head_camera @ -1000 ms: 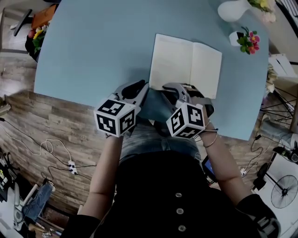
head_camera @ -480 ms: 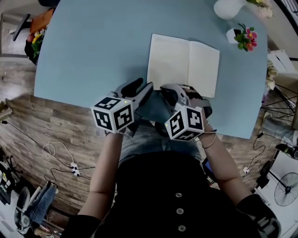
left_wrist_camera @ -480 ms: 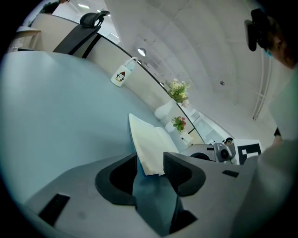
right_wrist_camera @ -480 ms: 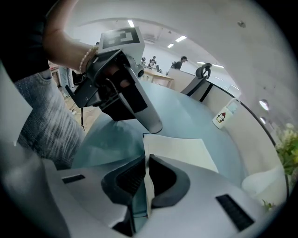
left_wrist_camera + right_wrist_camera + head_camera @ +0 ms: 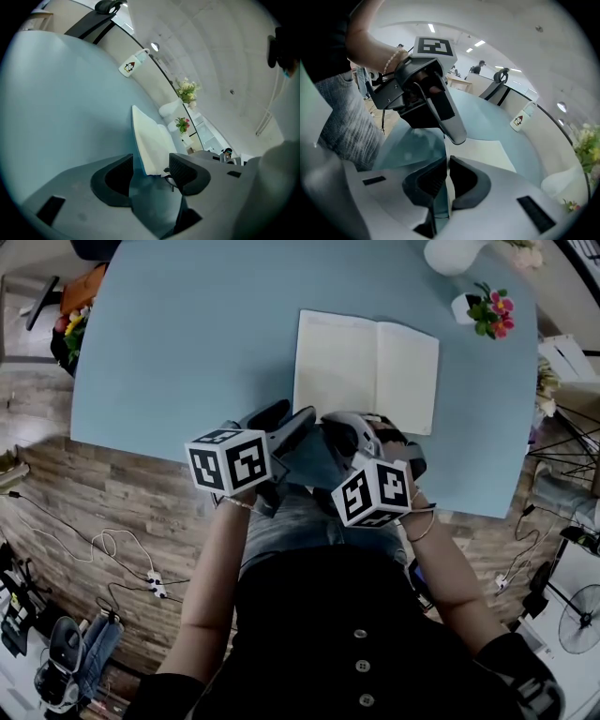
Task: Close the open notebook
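Pale blue tabletop (image 5: 187,334) carried the open notebook (image 5: 366,371) right of centre in the head view. Left gripper view: the left claw (image 5: 150,171) had just been opening, empty. Right gripper view: the right claw (image 5: 446,180) sat clenched, empty. Light and floppy, the notebook probably wanted pinching at a cover's outer edge.

The head view looks steeply down from above the person onto the tabletop (image 5: 187,334). The left hand-held gripper (image 5: 292,420) and right hand-held gripper (image 5: 339,423) are at its near edge. The left gripper view sits low and close, facing the far wall. The right gripper view faces left and far, close to the left hand-held gripper. All three share the notebook (image 5: 366,371).
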